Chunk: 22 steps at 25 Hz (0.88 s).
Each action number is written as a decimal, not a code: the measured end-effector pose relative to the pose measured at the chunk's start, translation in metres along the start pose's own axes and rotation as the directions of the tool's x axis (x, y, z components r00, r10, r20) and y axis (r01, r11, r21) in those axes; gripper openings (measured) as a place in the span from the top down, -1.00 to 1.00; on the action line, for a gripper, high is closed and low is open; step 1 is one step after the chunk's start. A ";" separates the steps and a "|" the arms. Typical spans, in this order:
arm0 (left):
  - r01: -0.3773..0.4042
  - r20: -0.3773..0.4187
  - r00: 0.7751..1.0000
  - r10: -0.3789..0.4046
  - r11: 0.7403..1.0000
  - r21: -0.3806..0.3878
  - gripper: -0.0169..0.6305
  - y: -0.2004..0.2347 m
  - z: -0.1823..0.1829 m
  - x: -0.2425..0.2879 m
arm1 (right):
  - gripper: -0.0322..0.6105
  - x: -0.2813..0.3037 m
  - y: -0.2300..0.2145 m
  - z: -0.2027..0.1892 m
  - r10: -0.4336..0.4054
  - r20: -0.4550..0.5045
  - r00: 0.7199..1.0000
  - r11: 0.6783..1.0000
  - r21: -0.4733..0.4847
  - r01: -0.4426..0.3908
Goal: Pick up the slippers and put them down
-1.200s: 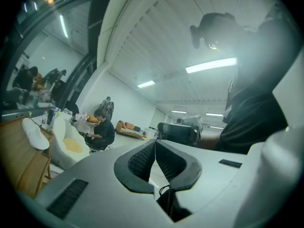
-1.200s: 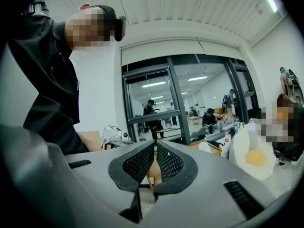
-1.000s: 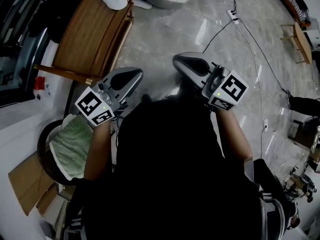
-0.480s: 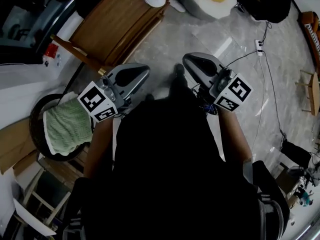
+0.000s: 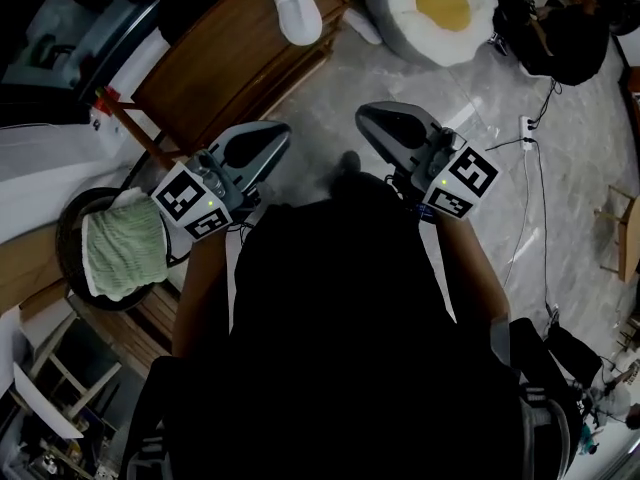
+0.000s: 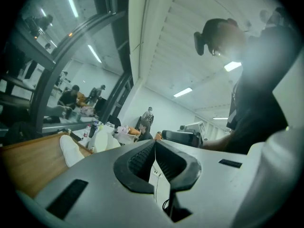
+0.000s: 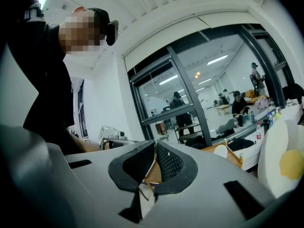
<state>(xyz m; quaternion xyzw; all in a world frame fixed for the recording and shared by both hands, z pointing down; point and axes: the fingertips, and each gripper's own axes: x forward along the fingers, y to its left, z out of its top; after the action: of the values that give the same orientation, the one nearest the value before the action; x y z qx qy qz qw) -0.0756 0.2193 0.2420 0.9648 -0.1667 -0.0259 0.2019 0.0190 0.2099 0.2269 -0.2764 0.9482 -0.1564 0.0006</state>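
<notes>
One white slipper (image 5: 295,3) lies on the wooden table (image 5: 230,68) at the top of the head view. A second white slipper (image 5: 362,26) shows partly on the floor beside the table's corner. Held level side by side above the floor, my left gripper (image 5: 276,131) and right gripper (image 5: 367,117) both point toward the table and stand short of it. Each is shut with nothing between its pads. The left gripper view has its gripper (image 6: 154,144) shut, with the slipper (image 6: 70,150) on the table (image 6: 26,170) at left. Beyond my shut right gripper (image 7: 156,144) the slipper (image 7: 220,151) shows small.
A fried-egg cushion (image 5: 440,8) lies on the floor right of the table, with a black bag (image 5: 550,23) beyond it. A round dark basket with a green towel (image 5: 120,253) sits at the left. Cables and a power strip (image 5: 527,125) run across the marble floor at right.
The view has swung round: the table with its slipper and the egg cushion have shifted toward the top centre. Both grippers swung with it, side by side, and stayed shut.
</notes>
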 end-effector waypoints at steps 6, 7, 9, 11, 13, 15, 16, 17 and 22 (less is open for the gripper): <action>-0.063 -0.006 0.998 0.063 0.998 0.022 0.91 0.006 0.021 0.071 | 0.81 -0.034 -0.068 0.019 0.075 0.019 0.997 0.996 0.038 -0.076; -0.078 -0.013 0.997 0.078 0.997 0.026 0.91 0.007 0.023 0.078 | 0.81 -0.036 -0.079 0.018 0.085 0.023 0.996 0.995 0.055 -0.086; -0.102 -0.031 0.994 0.104 0.994 0.036 0.91 0.011 0.025 0.089 | 0.81 -0.037 -0.098 0.014 0.095 0.027 0.995 0.991 0.089 -0.097; -0.120 -0.054 0.991 0.122 0.992 0.043 0.91 0.018 0.026 0.095 | 0.81 -0.033 -0.115 0.011 0.094 0.032 0.995 0.989 0.115 -0.097; -0.136 -0.076 0.987 0.139 0.990 0.046 0.91 0.026 0.026 0.097 | 0.81 -0.029 -0.127 0.009 0.090 0.045 0.995 0.986 0.135 -0.095; -0.154 -0.085 0.984 0.157 0.987 0.046 0.91 0.037 0.028 0.096 | 0.81 -0.025 -0.139 0.010 0.075 0.065 0.995 0.985 0.151 -0.084; -0.162 -0.086 0.982 0.165 0.986 0.045 0.91 0.044 0.029 0.096 | 0.81 -0.023 -0.146 0.011 0.062 0.073 0.995 0.985 0.157 -0.073; -0.168 -0.086 0.981 0.171 0.985 0.046 0.91 0.052 0.031 0.095 | 0.81 -0.020 -0.153 0.011 0.048 0.078 0.996 0.985 0.163 -0.061; -0.174 -0.079 0.981 0.179 0.983 0.059 0.91 0.100 0.039 0.080 | 0.81 0.007 -0.177 0.007 -0.001 0.057 0.998 0.984 0.178 -0.009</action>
<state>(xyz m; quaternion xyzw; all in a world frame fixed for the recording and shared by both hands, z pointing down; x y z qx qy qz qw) -0.0361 0.0919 0.2472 0.9513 -0.2436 0.0370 0.1851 0.1067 0.0629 0.2735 -0.2777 0.9306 -0.2326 0.0523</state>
